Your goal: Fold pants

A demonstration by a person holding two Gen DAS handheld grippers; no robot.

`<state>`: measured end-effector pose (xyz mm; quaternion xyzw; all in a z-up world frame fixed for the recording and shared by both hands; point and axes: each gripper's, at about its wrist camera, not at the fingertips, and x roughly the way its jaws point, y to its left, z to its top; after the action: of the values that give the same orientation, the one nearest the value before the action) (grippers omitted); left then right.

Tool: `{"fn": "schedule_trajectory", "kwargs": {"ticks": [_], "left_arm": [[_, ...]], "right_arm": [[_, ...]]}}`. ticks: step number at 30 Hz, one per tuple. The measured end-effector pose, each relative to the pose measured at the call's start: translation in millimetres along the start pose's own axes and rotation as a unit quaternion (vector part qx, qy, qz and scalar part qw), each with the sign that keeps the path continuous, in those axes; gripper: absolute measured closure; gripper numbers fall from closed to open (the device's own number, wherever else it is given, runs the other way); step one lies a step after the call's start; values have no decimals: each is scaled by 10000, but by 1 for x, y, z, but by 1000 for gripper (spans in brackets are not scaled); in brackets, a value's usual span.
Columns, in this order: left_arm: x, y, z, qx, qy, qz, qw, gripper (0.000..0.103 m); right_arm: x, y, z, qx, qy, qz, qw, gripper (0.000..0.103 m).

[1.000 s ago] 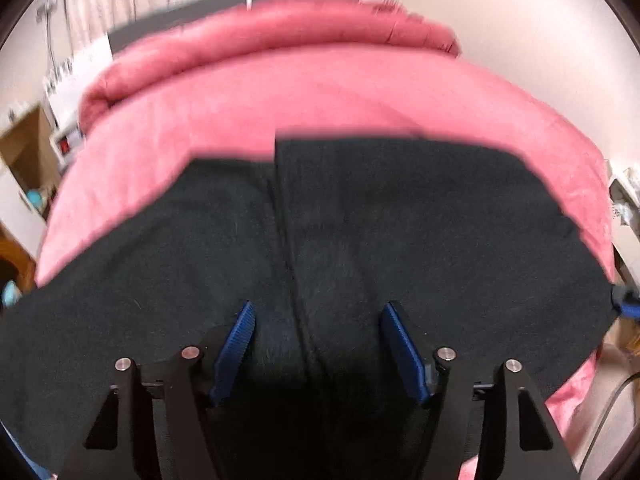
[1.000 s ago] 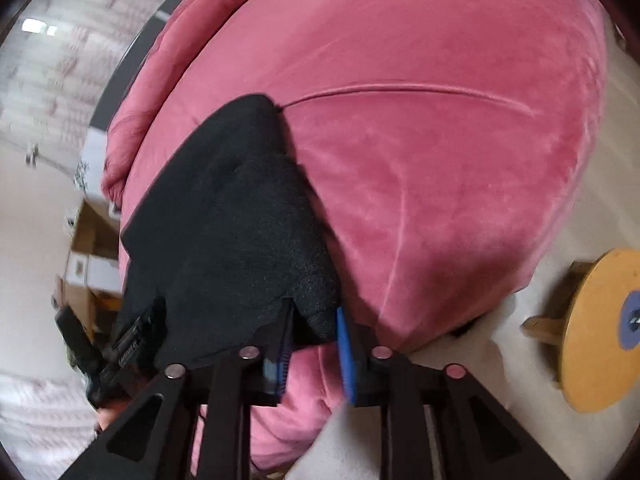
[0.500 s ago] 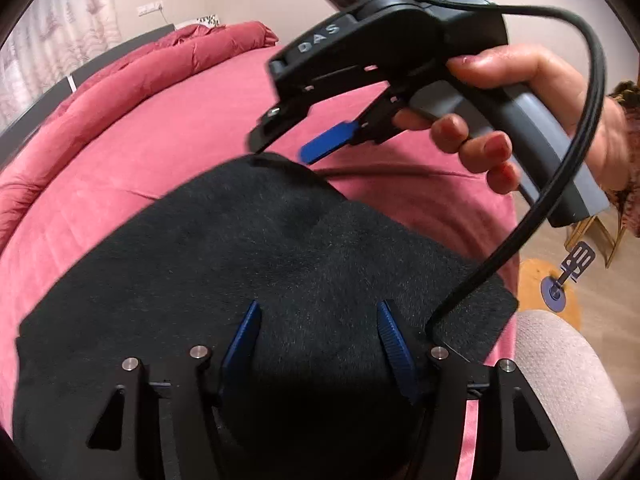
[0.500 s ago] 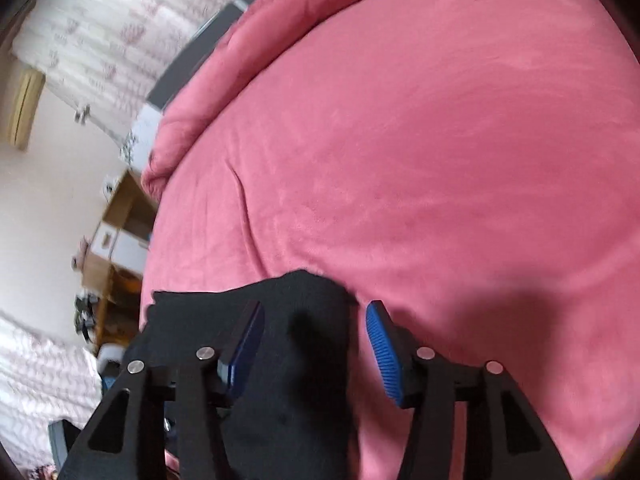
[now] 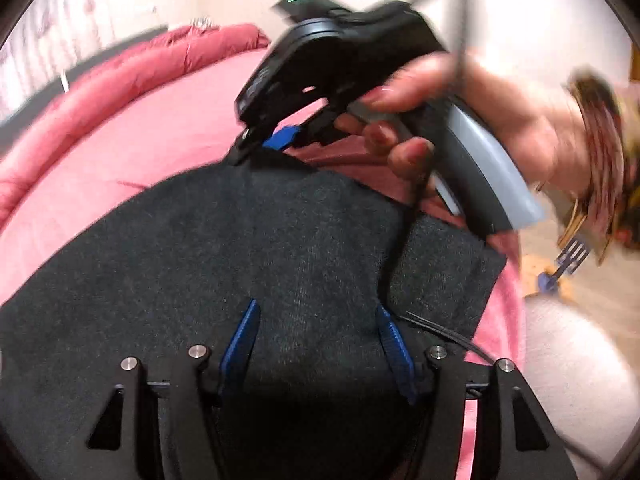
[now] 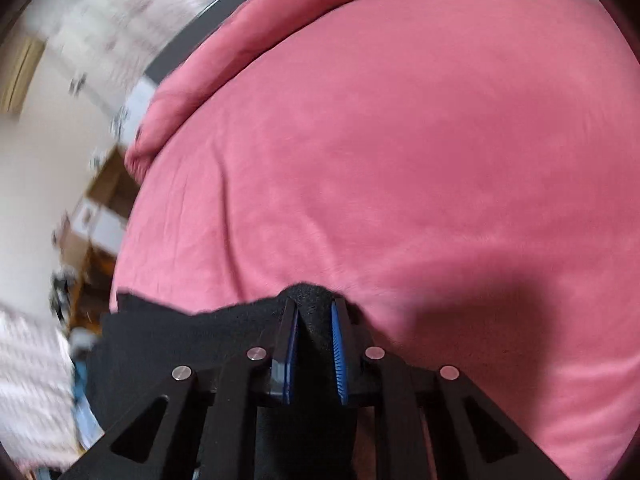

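Black pants (image 5: pixel 248 248) lie folded over on a pink bed cover (image 5: pixel 120 136). My left gripper (image 5: pixel 316 312) is open, its blue pads wide apart just above the near part of the pants. My right gripper (image 6: pixel 314 308) is shut on the far corner of the pants (image 6: pixel 310 300); the cloth is pinched between its blue pads. In the left wrist view the right gripper (image 5: pixel 264 144), held by a hand, sits at the far tip of the pants, low over the bed.
The pink bed cover (image 6: pixel 400 140) fills most of the right wrist view. A pink pillow roll (image 5: pixel 140 64) lies at the bed's far side. A pale rug and a wooden stool (image 5: pixel 560 276) are on the floor to the right. Cardboard boxes (image 6: pixel 108 196) stand left of the bed.
My right gripper was open half a second ago and has now closed on the pants' corner. My left gripper stays open over the pants.
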<state>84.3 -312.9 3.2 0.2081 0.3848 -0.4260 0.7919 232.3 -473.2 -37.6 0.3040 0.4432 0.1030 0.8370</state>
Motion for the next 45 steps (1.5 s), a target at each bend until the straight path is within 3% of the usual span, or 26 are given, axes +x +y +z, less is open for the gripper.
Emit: {"fn": "schedule_trajectory", "kwargs": {"ticks": [1, 3, 6, 8, 12, 15, 19, 20, 23, 25, 28, 32, 34, 37, 39, 42, 45], "left_arm": [[-4, 9, 7, -247, 29, -193, 9995, 44], [-12, 33, 23, -646, -9, -338, 9973, 44], [-15, 65, 52, -1182, -193, -329, 9923, 42], [-7, 77, 72, -1197, -242, -230, 9922, 42], [28, 87, 104, -1104, 86, -60, 9938, 42], [52, 87, 107, -1024, 389, 200, 9938, 42], [77, 98, 108, -1258, 439, 477, 9899, 39], [82, 107, 107, -1438, 525, 443, 9872, 39], [93, 112, 109, -1380, 620, 516, 9871, 39], [95, 105, 112, -1101, 558, 893, 9883, 39], [107, 114, 112, -1306, 487, 1193, 9830, 43], [118, 102, 112, -884, 441, 1620, 9818, 42], [108, 106, 110, -867, 408, 1458, 9847, 42], [68, 126, 96, -1467, 53, 933, 9848, 42], [37, 142, 77, -1832, -194, 1032, 9774, 37], [-15, 171, 27, -2527, -537, 1259, 9578, 24], [-51, 194, -23, -3084, -565, 1433, 9387, 21]], "right_arm": [[-7, 0, -2, 12, -88, 24, 10000, 81], [-34, 1, -11, -15, -265, -160, 9995, 66], [-75, -5, -36, -25, -314, -387, 9988, 66], [-99, -19, -63, 177, -96, -185, 9996, 66], [-116, -31, -101, 292, 356, 73, 9989, 66], [-115, -19, -124, -88, 612, 176, 9979, 66], [-103, -22, -134, 116, 710, 496, 9962, 67], [-97, -20, -136, 108, 737, 525, 9958, 79], [-90, -5, -144, -259, 957, 74, 9950, 84], [-95, -12, -149, 103, 997, 170, 9948, 85], [-102, -20, -165, 333, 988, 143, 9944, 86], [-100, -25, -177, 719, 986, 180, 9924, 87], [-110, -27, -173, 821, 661, 360, 9938, 87], [-127, -26, -166, 916, 207, 444, 9946, 77], [-138, -24, -161, 914, -173, 179, 9955, 70], [-153, -10, -150, 674, -710, -66, 9952, 70], [-145, 12, -142, 415, -810, -282, 9954, 68]]}}
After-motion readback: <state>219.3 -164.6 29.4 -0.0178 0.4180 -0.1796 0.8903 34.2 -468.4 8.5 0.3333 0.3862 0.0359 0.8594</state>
